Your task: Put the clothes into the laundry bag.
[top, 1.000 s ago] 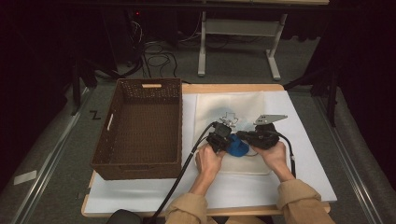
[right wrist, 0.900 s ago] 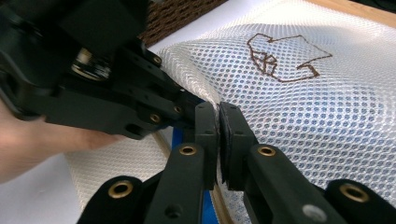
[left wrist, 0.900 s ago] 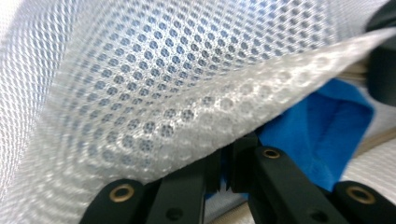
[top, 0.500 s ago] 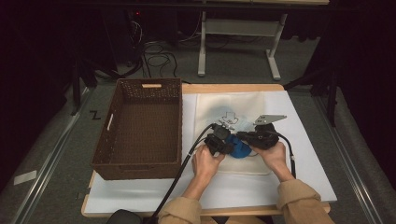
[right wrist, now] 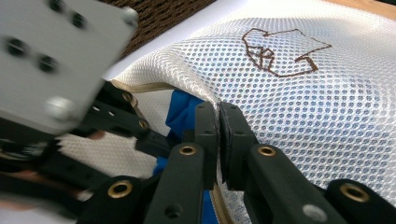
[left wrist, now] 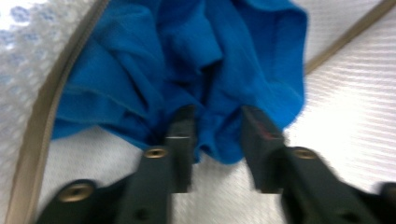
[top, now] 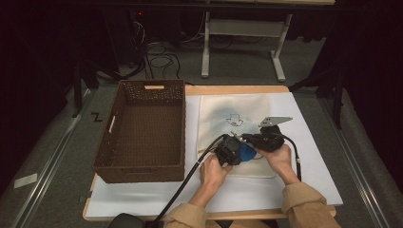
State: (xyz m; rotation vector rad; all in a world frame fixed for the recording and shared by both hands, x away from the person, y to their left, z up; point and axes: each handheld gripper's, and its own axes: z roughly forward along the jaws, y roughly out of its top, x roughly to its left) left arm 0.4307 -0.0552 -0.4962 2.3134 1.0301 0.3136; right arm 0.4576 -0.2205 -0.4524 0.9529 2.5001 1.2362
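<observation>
A: What is different from one second ago?

B: The left tongs point(top: 236, 148) moved a little lower and to the left, toward the person, on the mesh bag point(top: 223, 114).

A: And the blue cloth point(top: 246, 152)?

B: It moved with them, and more of it shows now between the two tongs. The left hand point(top: 214, 172) drew back too.

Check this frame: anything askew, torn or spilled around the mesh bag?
Nothing torn or spilled. The blue cloth is bunched up, only partly under the mesh bag edge. The right gripper pinches that edge shut and lifts it; the left gripper sits open around a fold of cloth. The basket is square to the table.
</observation>
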